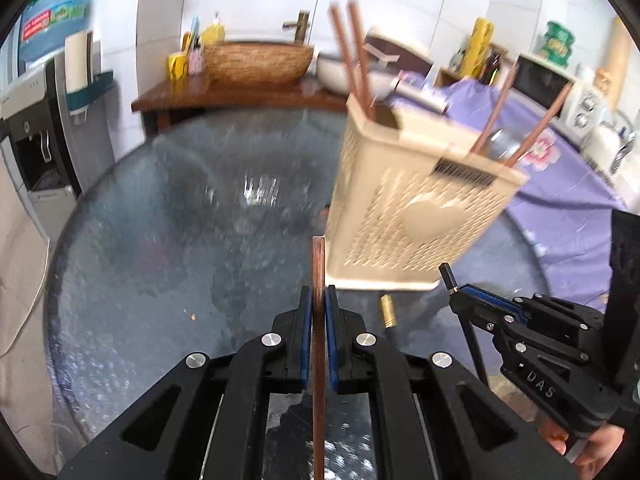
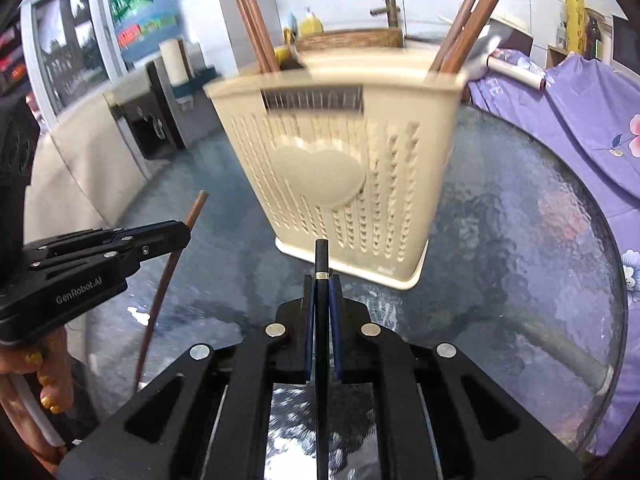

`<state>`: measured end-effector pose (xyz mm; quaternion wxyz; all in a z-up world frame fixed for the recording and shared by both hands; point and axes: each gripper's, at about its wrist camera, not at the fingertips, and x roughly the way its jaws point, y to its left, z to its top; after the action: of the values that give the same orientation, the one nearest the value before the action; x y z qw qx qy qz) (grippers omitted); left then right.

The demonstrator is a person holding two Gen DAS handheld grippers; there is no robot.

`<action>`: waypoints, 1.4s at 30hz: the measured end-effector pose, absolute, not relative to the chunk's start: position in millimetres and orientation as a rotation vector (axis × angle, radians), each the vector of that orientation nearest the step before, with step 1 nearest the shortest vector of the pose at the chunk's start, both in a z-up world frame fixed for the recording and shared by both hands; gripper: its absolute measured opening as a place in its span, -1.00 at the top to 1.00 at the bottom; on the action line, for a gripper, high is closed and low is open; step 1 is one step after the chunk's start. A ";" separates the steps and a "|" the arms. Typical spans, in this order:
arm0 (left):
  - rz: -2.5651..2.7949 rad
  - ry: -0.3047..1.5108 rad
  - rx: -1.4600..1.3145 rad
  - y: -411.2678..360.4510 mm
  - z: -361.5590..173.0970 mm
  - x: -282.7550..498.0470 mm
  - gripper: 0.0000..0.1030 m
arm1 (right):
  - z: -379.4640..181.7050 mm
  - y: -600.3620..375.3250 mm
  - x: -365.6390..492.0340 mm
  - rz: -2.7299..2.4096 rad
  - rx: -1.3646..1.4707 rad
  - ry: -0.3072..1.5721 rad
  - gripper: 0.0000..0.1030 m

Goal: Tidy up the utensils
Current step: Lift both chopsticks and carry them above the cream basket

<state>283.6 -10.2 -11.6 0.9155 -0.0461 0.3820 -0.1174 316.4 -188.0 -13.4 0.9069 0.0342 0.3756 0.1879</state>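
A cream perforated utensil holder (image 1: pixel 408 200) stands on the round glass table (image 1: pixel 160 240); it also shows in the right wrist view (image 2: pixel 340 168). Brown chopsticks (image 1: pixel 354 56) stick out of its left and right compartments (image 2: pixel 256 28). My left gripper (image 1: pixel 319 300) is shut on a brown chopstick (image 1: pixel 318 264), just in front of the holder's base. My right gripper (image 2: pixel 322 284) is shut on a black chopstick (image 2: pixel 321 256), pointing at the holder's front. Each gripper shows in the other's view: the right (image 1: pixel 460 288), the left (image 2: pixel 184 228).
A small brass-coloured piece (image 1: pixel 387 312) lies on the glass by the holder. A purple flowered cloth (image 2: pixel 580 120) covers a surface at the right. A wooden counter with a woven basin (image 1: pixel 256 62) stands behind the table, a water dispenser (image 1: pixel 40 128) at the left.
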 end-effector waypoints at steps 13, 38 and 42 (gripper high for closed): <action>-0.331 0.596 -0.092 -11.0 70.7 223.1 0.87 | 87.3 -240.7 248.4 0.497 0.129 0.607 0.85; -0.388 0.510 -0.056 -22.0 114.6 213.3 0.87 | 128.0 -227.0 254.5 0.542 0.104 0.571 0.85; -0.409 0.457 -0.039 -27.5 147.7 218.0 0.87 | 158.5 -228.7 261.5 0.548 0.102 0.537 0.85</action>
<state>218.0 -27.5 147.7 0.9531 -0.0194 0.2250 -0.2015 261.5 -228.7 158.5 0.9261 0.0498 0.2617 0.2672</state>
